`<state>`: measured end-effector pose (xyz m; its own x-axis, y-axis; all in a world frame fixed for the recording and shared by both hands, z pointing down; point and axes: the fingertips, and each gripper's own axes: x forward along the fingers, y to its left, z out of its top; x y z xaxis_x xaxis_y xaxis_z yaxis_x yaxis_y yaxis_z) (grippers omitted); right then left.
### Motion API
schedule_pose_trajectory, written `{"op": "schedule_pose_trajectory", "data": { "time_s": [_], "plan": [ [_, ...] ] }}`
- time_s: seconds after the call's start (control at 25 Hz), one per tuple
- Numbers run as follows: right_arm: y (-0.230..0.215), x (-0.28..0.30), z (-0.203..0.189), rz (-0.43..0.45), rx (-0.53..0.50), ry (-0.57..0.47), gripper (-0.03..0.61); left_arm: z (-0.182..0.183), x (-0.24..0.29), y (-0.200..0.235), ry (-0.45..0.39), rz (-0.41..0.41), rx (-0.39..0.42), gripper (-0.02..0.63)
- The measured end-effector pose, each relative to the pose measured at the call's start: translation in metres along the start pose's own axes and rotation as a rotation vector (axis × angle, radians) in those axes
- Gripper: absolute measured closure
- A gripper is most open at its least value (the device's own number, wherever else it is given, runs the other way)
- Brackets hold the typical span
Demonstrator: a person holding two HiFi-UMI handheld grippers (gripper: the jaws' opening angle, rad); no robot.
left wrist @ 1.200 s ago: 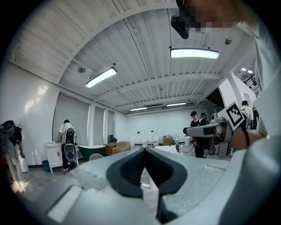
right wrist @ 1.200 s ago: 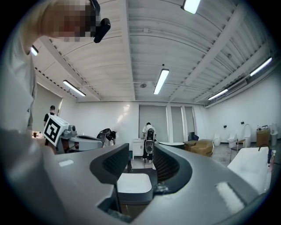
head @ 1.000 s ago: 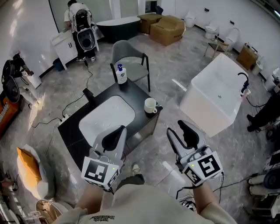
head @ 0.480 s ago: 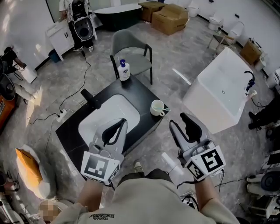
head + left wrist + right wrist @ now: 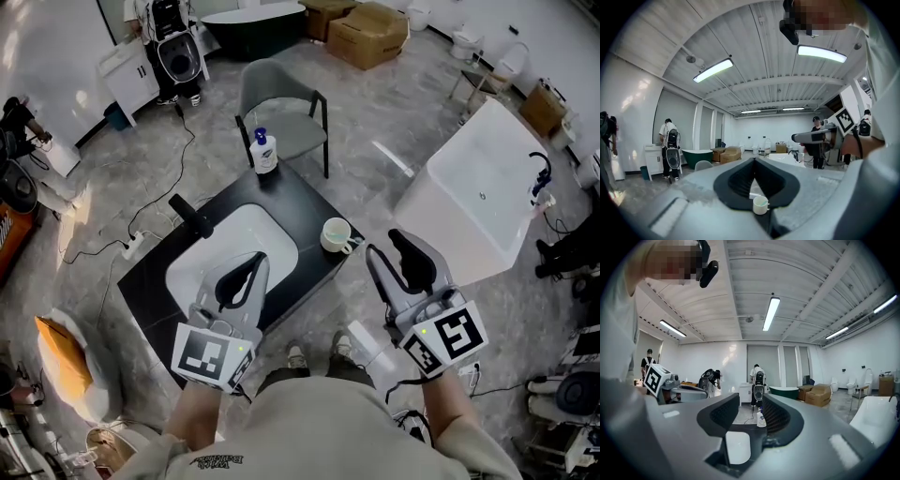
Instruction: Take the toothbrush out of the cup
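Two sets of tongs, both held level at the near side of the black tabletop (image 5: 291, 192). The left tongs (image 5: 255, 261) are pinched together on nothing, above the white sink basin (image 5: 225, 246). The right tongs (image 5: 382, 242) are spread apart and empty, though they've just been closing a bit. The white cup (image 5: 335, 234) sits upright by the tabletop's right edge, untouched. The greenish streak inside is probably the toothbrush (image 5: 762, 203), hard to make out. A soap bottle (image 5: 264, 153) stands at the far corner.

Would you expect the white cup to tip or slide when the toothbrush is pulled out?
Possibly: the cup looks small and light, standing free near the edge of the counter. It is probably rigid and smooth, so it may slide rather than flex.
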<state>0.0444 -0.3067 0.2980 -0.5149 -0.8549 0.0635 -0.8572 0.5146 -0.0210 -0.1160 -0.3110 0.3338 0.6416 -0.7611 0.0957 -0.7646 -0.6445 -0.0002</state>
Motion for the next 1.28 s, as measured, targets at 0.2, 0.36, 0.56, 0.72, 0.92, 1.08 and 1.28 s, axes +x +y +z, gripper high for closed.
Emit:
{"op": "schedule_pose_trajectory", "data": {
  "time_s": [0.2, 0.36, 0.56, 0.72, 0.92, 1.08, 1.28],
  "plan": [
    [-0.027, 0.012, 0.000, 0.026, 0.003, 0.006, 0.419, 0.000, 0.023, -0.001, 0.019, 0.033, -0.003, 0.612],
    [-0.049, 0.026, -0.007, 0.029, 0.016, 0.006, 0.420, -0.008, 0.046, 0.002, 0.041, 0.046, -0.013, 0.612],
    [-0.074, 0.045, -0.024, 0.028, 0.049, 0.027, 0.422, -0.019, 0.075, 0.008, 0.056, 0.075, -0.018, 0.612],
    [-0.087, 0.062, -0.050, 0.033, 0.069, 0.068, 0.422, -0.032, 0.091, 0.018, 0.056, 0.120, -0.028, 0.612],
    [-0.105, 0.081, -0.101, 0.032, 0.115, 0.147, 0.422, -0.060, 0.116, 0.026, 0.113, 0.132, -0.048, 0.612],
    [-0.116, 0.095, -0.148, 0.029, 0.164, 0.221, 0.422, -0.091, 0.131, 0.029, 0.170, 0.132, -0.068, 0.612],
    [-0.121, 0.105, -0.197, 0.027, 0.215, 0.309, 0.422, -0.129, 0.142, 0.032, 0.243, 0.134, -0.098, 0.612]
  ]
}}
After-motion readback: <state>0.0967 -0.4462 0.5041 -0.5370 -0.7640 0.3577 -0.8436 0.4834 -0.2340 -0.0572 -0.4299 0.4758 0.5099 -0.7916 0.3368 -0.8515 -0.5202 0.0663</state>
